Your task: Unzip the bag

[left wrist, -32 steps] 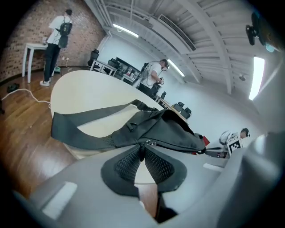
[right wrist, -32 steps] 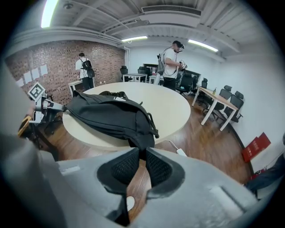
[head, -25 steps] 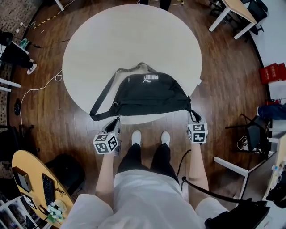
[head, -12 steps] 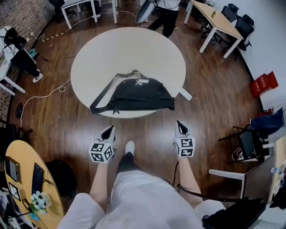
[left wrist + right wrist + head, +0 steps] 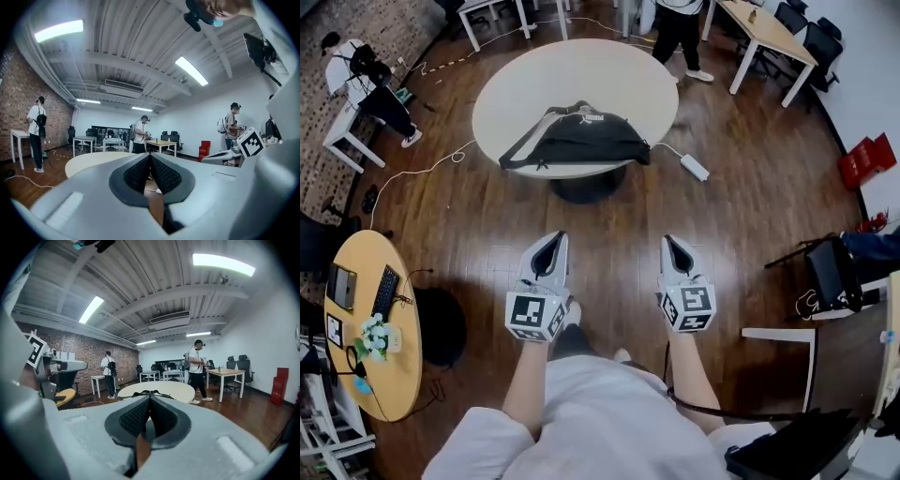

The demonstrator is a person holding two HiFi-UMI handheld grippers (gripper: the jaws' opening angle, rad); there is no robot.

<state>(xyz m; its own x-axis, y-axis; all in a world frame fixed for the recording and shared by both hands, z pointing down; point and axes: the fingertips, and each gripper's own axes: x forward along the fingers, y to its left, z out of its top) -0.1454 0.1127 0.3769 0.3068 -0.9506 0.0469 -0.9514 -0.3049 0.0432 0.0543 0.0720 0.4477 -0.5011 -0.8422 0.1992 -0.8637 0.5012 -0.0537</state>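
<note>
**Q:** Where is the bag pictured?

**A:** The black soft-fabric sling bag (image 5: pixel 581 141) is seen lying on the round pale worktop (image 5: pixel 581 66). It is well apart from both grippers, which are held low over the brown wooden floor (image 5: pixel 609 267).

**Q:** And the grippers?

**A:** The left gripper (image 5: pixel 551 246) and the right gripper (image 5: pixel 675 248) are each shown with jaws pressed together and nothing caught between them.

**Q:** How is the bag expected to handle?

**A:** It is judged light and floppy, so the fabric would likely bunch if the zip were tugged alone. One end, by the black shoulder strap (image 5: pixel 520 148), is best pinned while the slider is pinched; the slider cannot be made out from here.
</note>
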